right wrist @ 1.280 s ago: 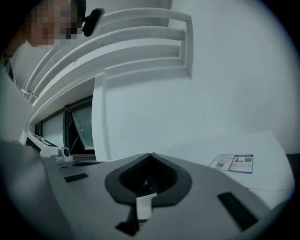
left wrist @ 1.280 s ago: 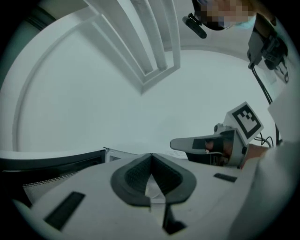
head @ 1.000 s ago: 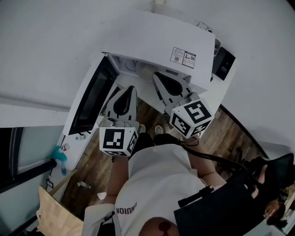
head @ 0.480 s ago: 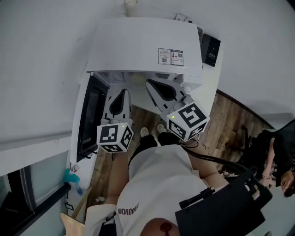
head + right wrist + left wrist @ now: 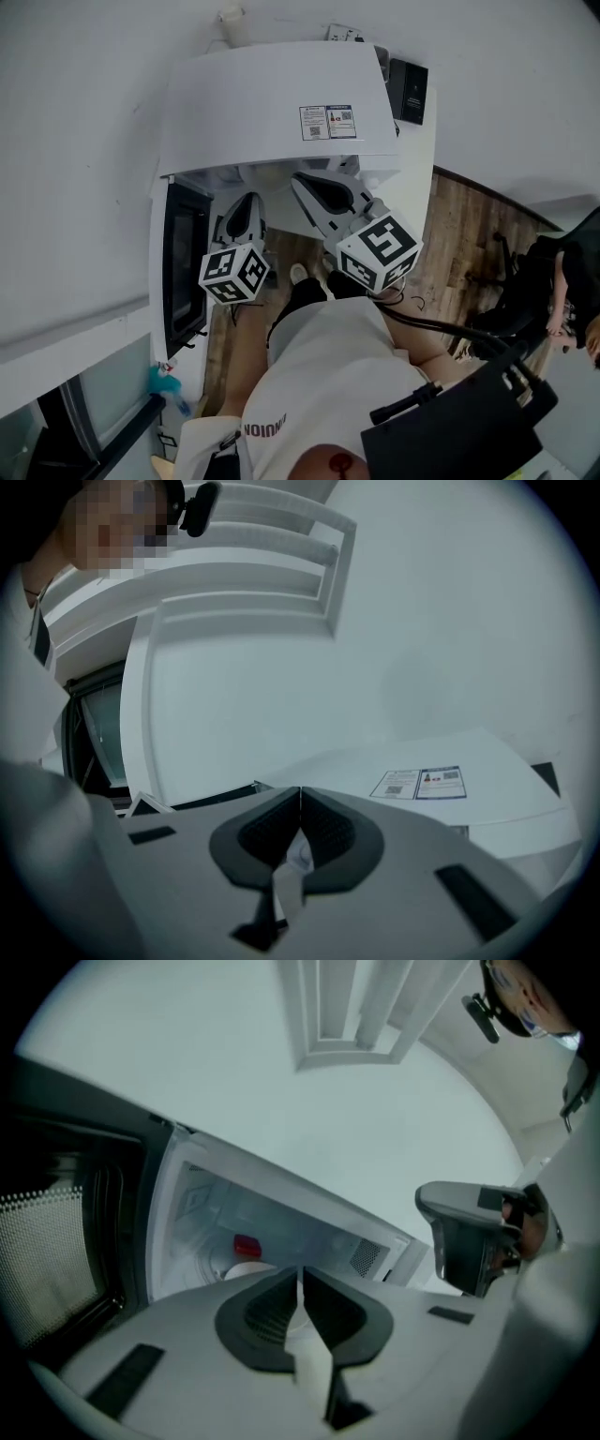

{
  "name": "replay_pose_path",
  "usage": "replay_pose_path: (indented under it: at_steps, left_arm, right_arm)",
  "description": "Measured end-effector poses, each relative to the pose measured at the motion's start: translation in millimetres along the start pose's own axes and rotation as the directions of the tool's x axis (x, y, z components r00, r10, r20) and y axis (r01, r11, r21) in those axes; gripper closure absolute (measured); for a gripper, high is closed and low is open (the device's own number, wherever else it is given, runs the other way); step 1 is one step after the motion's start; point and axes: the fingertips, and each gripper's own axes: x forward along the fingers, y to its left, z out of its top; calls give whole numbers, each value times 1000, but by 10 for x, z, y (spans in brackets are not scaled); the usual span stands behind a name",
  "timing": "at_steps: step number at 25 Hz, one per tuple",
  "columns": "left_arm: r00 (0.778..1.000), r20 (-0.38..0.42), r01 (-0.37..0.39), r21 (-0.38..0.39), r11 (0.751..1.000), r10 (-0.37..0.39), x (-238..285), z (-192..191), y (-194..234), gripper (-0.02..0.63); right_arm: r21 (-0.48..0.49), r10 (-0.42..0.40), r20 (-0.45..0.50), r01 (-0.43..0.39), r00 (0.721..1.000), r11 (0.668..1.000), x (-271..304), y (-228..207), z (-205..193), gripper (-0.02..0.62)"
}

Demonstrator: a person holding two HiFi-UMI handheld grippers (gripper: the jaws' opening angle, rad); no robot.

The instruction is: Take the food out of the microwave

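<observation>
While I stand over the white microwave (image 5: pixel 281 103), its door (image 5: pixel 183 262) is swung wide to my left, with the dark window showing. The cavity (image 5: pixel 202 1204) is white inside, with a vent grille on the right wall.

My left gripper (image 5: pixel 300 1274) points into the opening from just in front, jaws pressed together, nothing between them. My right gripper (image 5: pixel 300 794) sits higher, at the oven's top front edge, aimed over the roof at the wall. Its jaws are also together and empty. The two are side by side and apart. I can't tell if either touches the oven.

The food is inside, on the cavity floor toward the back. It's a round white dish (image 5: pixel 246 1269), its lower part hidden behind my left jaws. A small red block (image 5: pixel 247 1246) sits on it or just behind it, can't tell which. The red piece looks boxy and is too small to identify.

Smallest item: a printed label (image 5: pixel 326 122) on the roof near the front edge.
</observation>
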Motion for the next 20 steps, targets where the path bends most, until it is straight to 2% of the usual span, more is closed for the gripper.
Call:
replay_pose_path:
  at_steps: [11, 14, 15, 20]
  left_arm:
    - [995, -96, -1, -211, 978, -20, 198, -353, 211, 580]
    - [989, -145, -14, -246, 969, -23, 260, -492, 239, 459]
    - [987, -161, -25, -249, 968, -16, 274, -535, 254, 443]
    - [980, -200, -71, -269, 961, 17, 325, -668, 334, 434]
  right_arm:
    - [23, -9, -26, 10, 1000, 1000, 25, -25, -83, 574]
    - [23, -7, -32, 7, 999, 1000, 37, -19, -99, 574]
    - [22, -6, -34, 7, 999, 1000, 41, -14, -103, 574]
    - [16, -9, -45, 9, 999, 1000, 57, -13, -109, 574]
